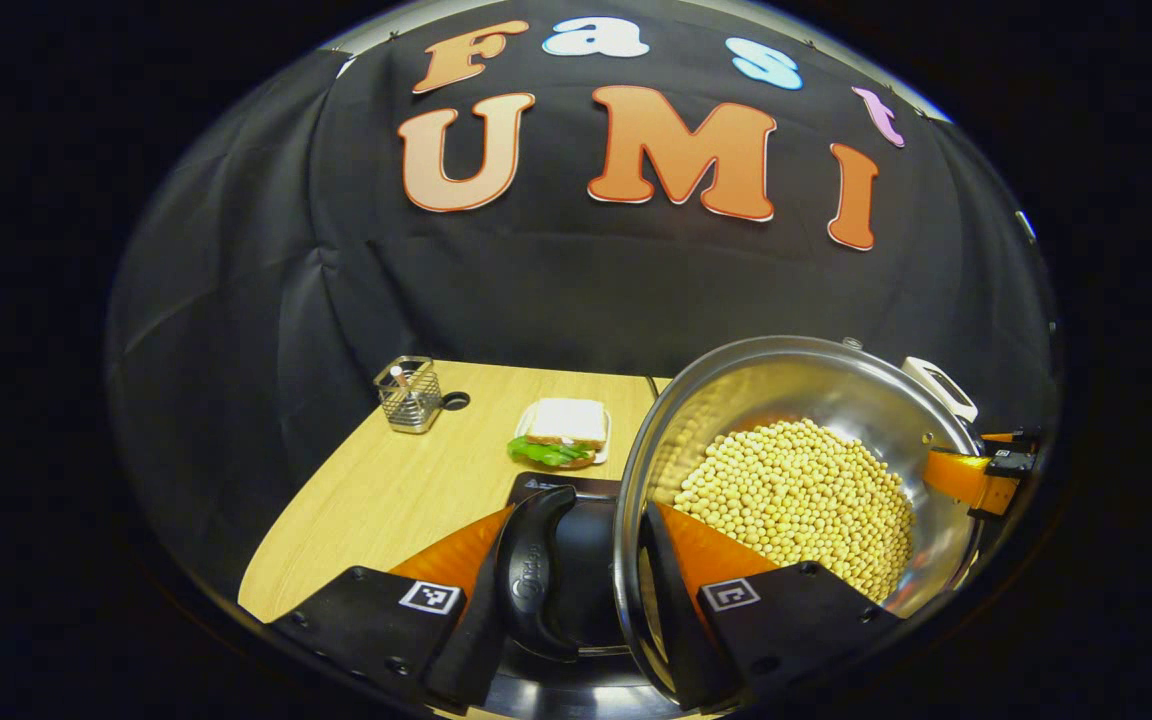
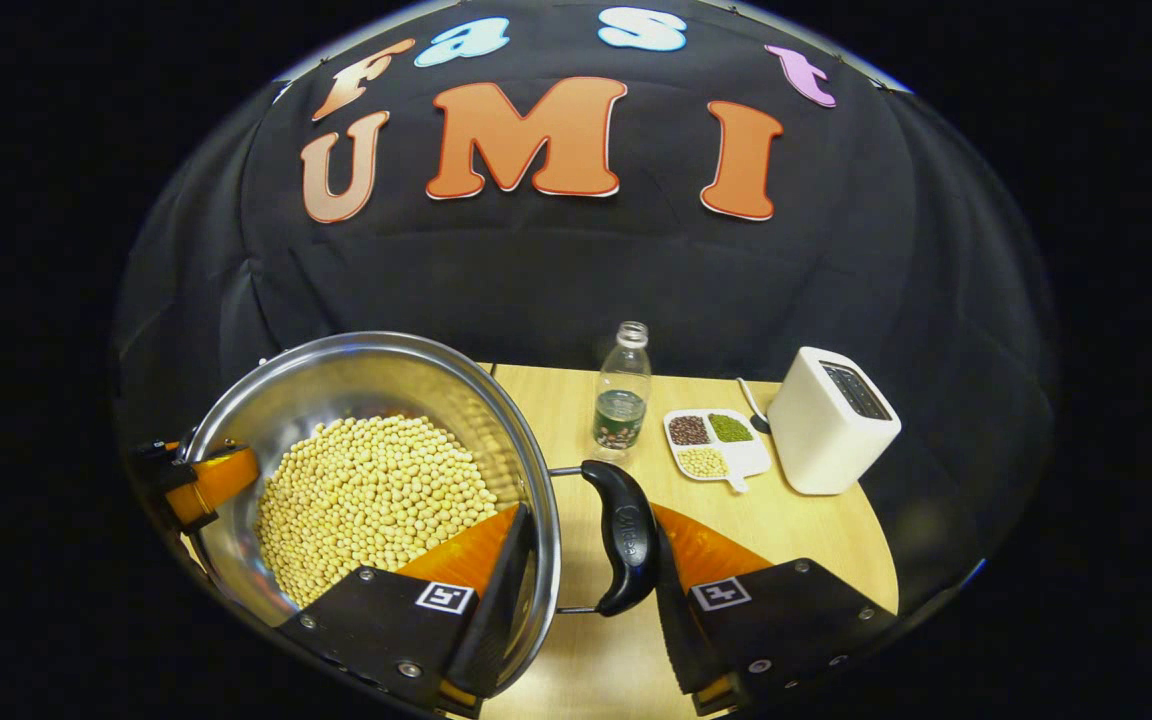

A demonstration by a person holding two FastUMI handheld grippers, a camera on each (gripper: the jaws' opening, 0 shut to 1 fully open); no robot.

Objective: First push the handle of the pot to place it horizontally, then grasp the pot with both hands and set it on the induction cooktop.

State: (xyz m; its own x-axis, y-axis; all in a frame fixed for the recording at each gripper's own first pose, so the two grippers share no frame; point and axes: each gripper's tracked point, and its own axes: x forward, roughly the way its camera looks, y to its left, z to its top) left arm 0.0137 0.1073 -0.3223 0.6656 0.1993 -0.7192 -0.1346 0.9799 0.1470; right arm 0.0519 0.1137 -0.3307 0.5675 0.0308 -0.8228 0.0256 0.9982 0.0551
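Note:
A steel pot point(image 1: 796, 390) full of yellow soybeans point(image 1: 806, 500) is held between both grippers. My left gripper point(image 1: 586, 515) is shut on the pot's left side, one finger outside the black handle point(image 1: 536, 570) and the other inside the wall. The black induction cooktop point(image 1: 561, 486) shows just beyond and under that handle; I cannot tell if the pot rests on it. My right gripper point(image 2: 591, 515) is shut the same way over the pot point(image 2: 356, 380) rim and the right handle point(image 2: 621, 545). Each view shows the other gripper's orange finger at the far rim.
On the wooden table point(image 1: 386, 490) stand a wire basket point(image 1: 408, 393) and a sandwich on a plate point(image 1: 561, 432). To the right are a bottle point(image 2: 621, 395), a divided dish of beans point(image 2: 714, 442), a spoon point(image 2: 751, 405) and a white toaster point(image 2: 831, 420).

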